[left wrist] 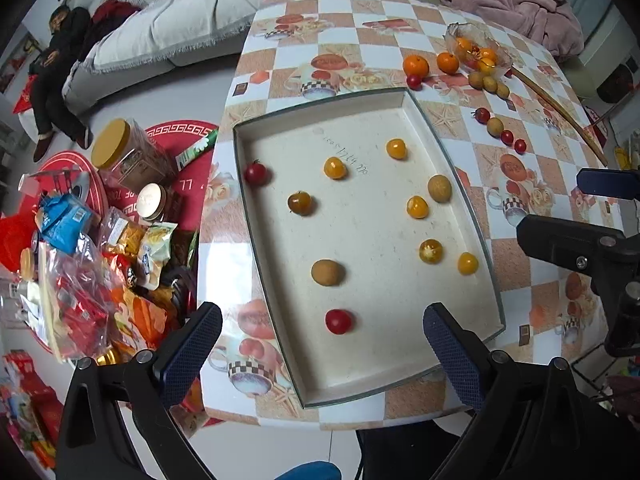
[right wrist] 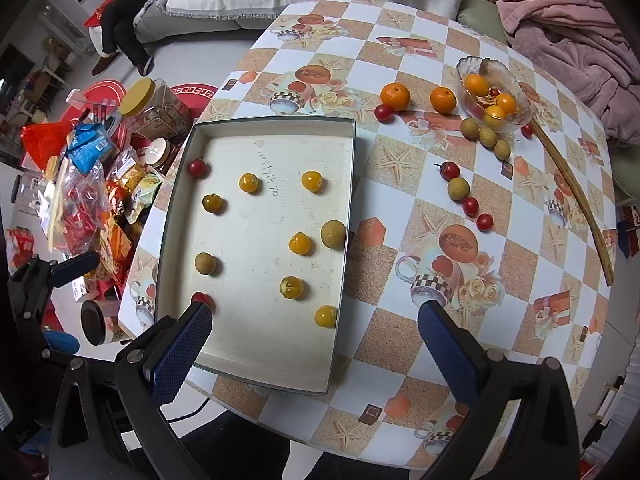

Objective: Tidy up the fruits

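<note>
A shallow cream tray [left wrist: 400, 344] [right wrist: 248, 344] lies on the checked table and holds several small fruits: yellow tomatoes, red cherry tomatoes [left wrist: 339, 321] and brown longans [left wrist: 328, 272]. Two oranges [right wrist: 395, 96] [left wrist: 415, 65], loose red tomatoes [right wrist: 484, 222] and longans [right wrist: 458, 189] lie on the table to the right. A glass dish [right wrist: 516, 88] [left wrist: 460, 34] holds more fruit. My left gripper [left wrist: 322, 344] is open and empty above the tray's near end. My right gripper [right wrist: 316, 348] is open and empty above the tray's near right corner.
A long wooden stick [right wrist: 576, 196] lies by the dish. A pink blanket [right wrist: 568, 28] is at the table's far right. Jars and snack bags [left wrist: 100, 240] crowd a low red surface to the left. A person sits on the sofa [left wrist: 60, 64].
</note>
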### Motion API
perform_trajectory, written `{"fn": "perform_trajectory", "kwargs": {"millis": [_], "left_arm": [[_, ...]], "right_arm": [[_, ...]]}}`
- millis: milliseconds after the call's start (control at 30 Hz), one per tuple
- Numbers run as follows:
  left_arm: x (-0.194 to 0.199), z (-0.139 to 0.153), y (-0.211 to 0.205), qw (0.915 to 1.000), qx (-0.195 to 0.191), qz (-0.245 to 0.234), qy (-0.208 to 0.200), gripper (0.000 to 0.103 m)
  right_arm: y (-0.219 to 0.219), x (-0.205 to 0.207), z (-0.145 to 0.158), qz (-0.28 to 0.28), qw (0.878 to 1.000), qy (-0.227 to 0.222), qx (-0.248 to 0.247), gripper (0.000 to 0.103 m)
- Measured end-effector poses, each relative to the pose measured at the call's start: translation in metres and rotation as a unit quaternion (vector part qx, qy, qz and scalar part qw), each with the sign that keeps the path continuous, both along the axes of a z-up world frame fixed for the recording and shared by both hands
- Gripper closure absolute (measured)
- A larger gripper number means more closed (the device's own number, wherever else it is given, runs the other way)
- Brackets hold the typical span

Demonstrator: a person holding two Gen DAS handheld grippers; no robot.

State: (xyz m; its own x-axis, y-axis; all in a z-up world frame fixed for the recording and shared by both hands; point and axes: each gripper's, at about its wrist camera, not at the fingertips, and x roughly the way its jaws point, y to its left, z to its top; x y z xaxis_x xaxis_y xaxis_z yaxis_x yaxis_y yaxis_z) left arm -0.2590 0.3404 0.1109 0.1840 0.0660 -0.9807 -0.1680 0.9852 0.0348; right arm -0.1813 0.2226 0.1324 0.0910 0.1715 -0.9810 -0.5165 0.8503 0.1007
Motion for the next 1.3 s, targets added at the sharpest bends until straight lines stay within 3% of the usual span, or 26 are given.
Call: {"fn": "perform_trajectory", "kwargs": {"millis": [567,1300], "left_arm": [[-0.003,-0.002,-0.002,0.9998,-0.003,0.000,0.019,0.002],[-0.004,-0.002,-0.008,0.9997,-0.004,-0.012,0.020,0.002]], "right_arm": [[0.014,-0.006,-0.006,0.043,0.999,0.007,-0.032,0.000],[0.017,-0.007,-0.009,0.047,0.998,0.008,-0.038,0.000]]}}
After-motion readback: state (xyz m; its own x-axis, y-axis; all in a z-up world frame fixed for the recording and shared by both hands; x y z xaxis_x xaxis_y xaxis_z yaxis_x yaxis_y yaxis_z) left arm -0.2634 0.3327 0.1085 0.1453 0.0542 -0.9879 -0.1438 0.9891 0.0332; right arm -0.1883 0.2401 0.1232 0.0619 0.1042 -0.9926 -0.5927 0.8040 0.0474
